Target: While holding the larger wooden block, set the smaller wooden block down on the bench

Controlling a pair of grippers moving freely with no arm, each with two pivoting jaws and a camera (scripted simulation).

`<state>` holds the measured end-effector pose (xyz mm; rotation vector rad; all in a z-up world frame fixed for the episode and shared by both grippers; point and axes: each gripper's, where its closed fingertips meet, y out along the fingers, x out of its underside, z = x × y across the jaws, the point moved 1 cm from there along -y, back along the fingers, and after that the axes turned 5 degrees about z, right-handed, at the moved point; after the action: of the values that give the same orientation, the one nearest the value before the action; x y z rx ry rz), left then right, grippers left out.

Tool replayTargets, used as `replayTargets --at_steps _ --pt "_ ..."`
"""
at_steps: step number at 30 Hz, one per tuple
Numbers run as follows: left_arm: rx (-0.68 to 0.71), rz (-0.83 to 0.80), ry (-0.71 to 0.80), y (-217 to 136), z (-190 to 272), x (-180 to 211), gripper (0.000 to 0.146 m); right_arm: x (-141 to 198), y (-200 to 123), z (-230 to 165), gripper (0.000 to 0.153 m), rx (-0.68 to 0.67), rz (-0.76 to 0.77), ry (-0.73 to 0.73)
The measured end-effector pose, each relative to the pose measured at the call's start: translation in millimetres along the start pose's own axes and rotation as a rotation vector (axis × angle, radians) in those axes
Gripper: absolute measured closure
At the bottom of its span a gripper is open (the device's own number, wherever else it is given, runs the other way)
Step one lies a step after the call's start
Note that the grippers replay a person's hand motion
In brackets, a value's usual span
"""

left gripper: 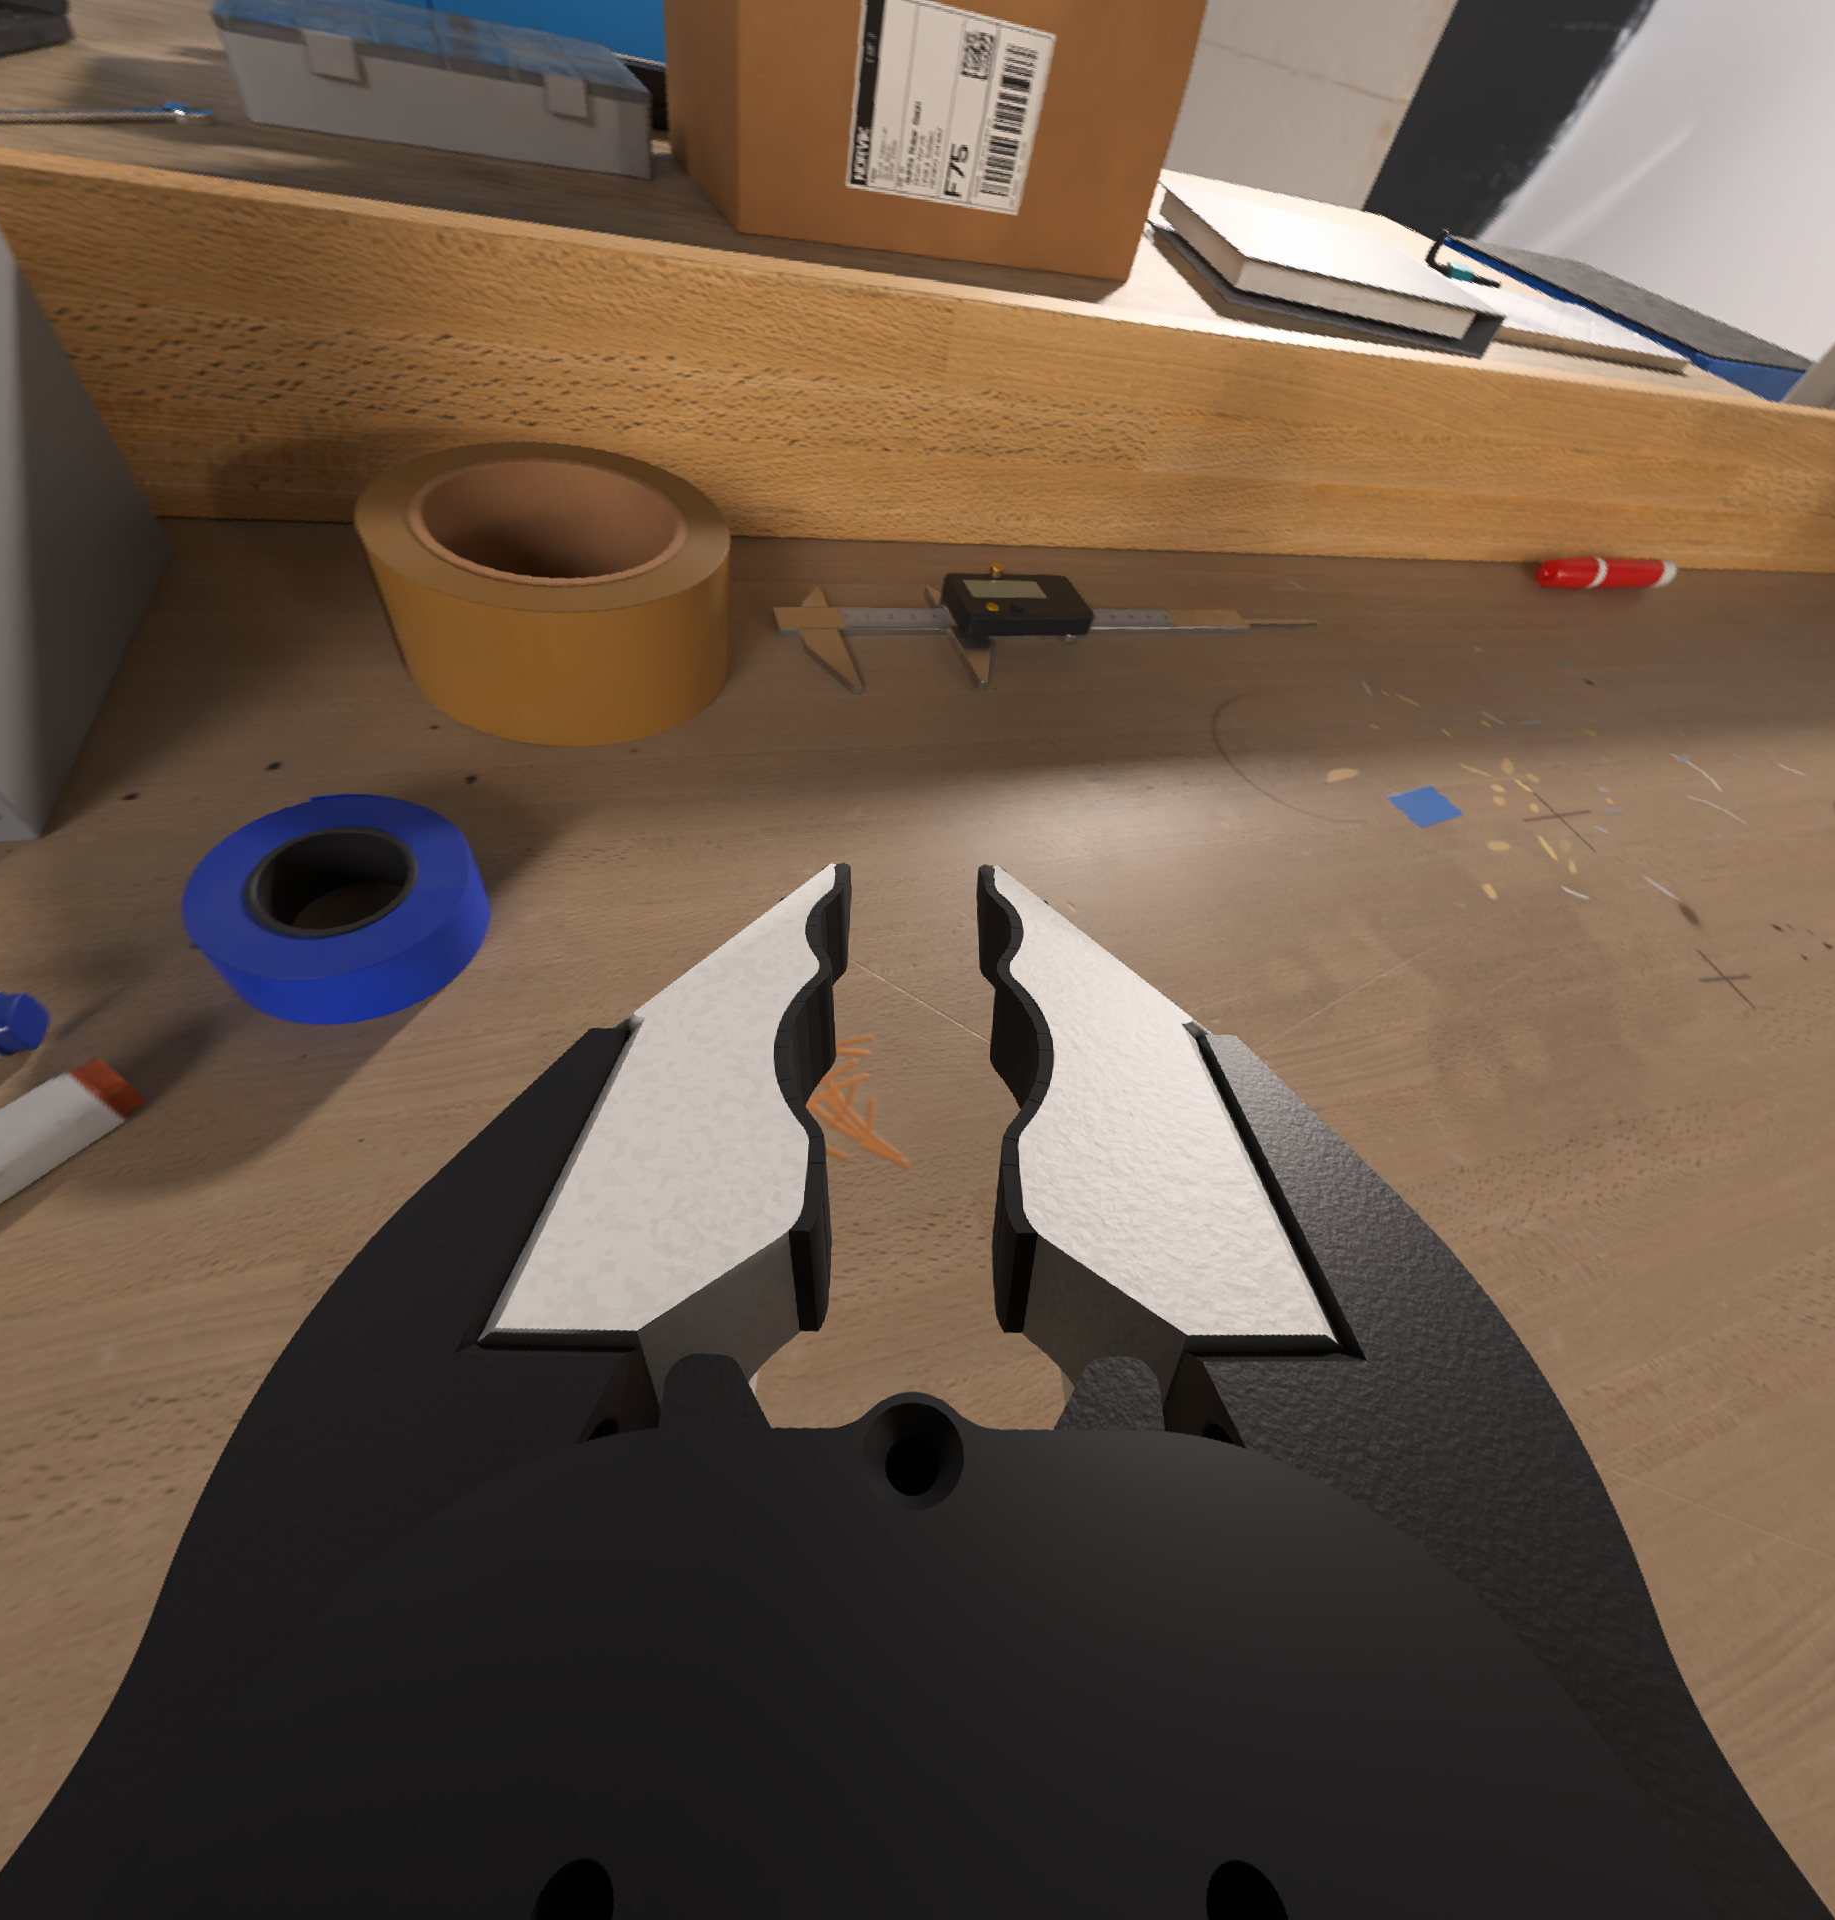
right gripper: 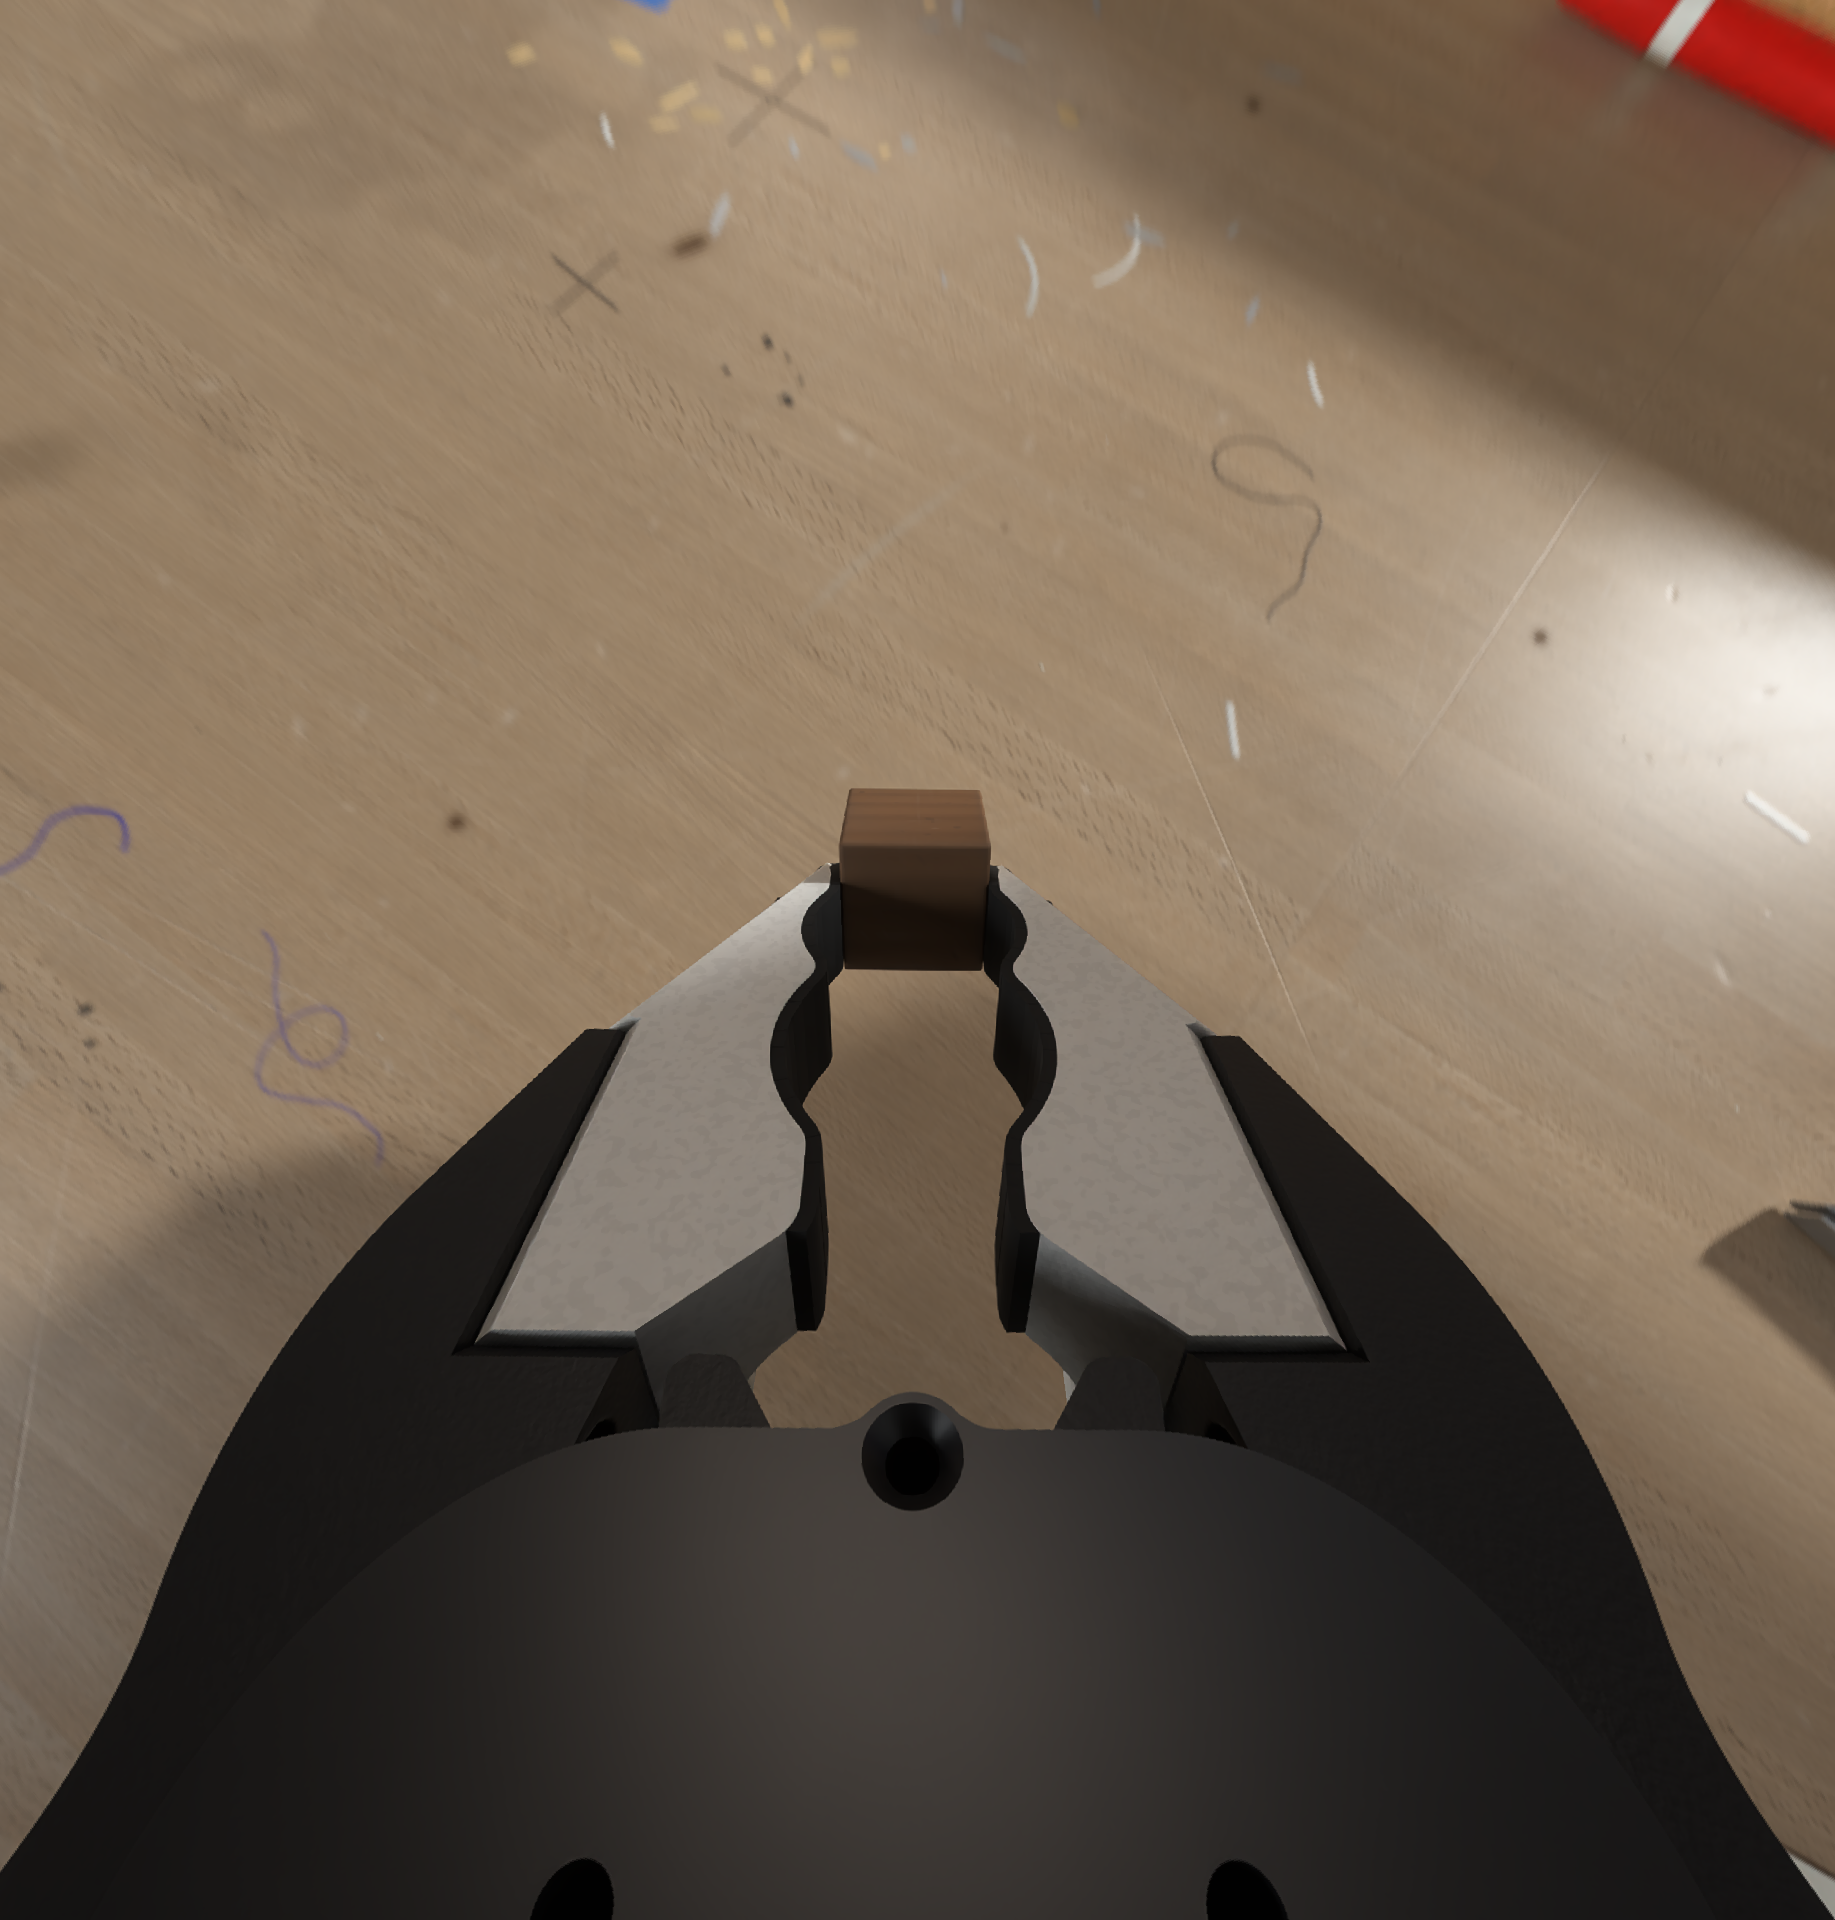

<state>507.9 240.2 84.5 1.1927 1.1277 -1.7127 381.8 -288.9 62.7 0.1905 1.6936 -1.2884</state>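
warm, even light fills both views. in the left wrist view the brown tape roll (left gripper: 544, 592) and blue tape roll (left gripper: 333, 906) throw soft shadows to the left, and a pale pool of light lies on the bench (left gripper: 1152, 769) ahead. wide-angle bending curves the far shelf edge (left gripper: 892, 405). in the right wrist view the bench (right gripper: 477, 520) looks smeared, with bright glare at the right.

The black left gripper with white fingers (left gripper: 913, 883) is held open and empty; the matching right gripper (right gripper: 913, 883) is kept closed at the fingertips
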Motion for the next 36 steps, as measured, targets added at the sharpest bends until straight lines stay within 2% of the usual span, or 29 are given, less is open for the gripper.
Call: replayTargets --at_steps 4,10,16,21,28,33,36 --pt "0.014 -0.005 0.014 1 4 3 0.122 16 6 0 0.127 -0.081 -0.028 0.035" --pt "0.007 0.011 -0.018 -2 0 3 0.122 30 16 -17 0.127 -0.166 -0.114 -0.054" --pt "0.030 -0.007 -0.028 2 4 6 0.122 39 6 -10 0.127 -0.084 -0.126 -0.117" --pt "0.027 -0.017 -0.009 3 5 8 0.122 47 4 -5 0.127 -0.097 -0.138 -0.006" --pt "0.029 -0.012 -0.029 3 4 7 0.122 49 12 -4 0.127 0.011 -0.066 0.067" --pt "0.042 -0.016 -0.023 3 8 8 0.122 50 11 -3 0.127 0.093 -0.047 -0.030" --pt "0.074 0.005 -0.019 2 15 3 0.122 40 11 -11 0.127 0.041 -0.029 -0.035"
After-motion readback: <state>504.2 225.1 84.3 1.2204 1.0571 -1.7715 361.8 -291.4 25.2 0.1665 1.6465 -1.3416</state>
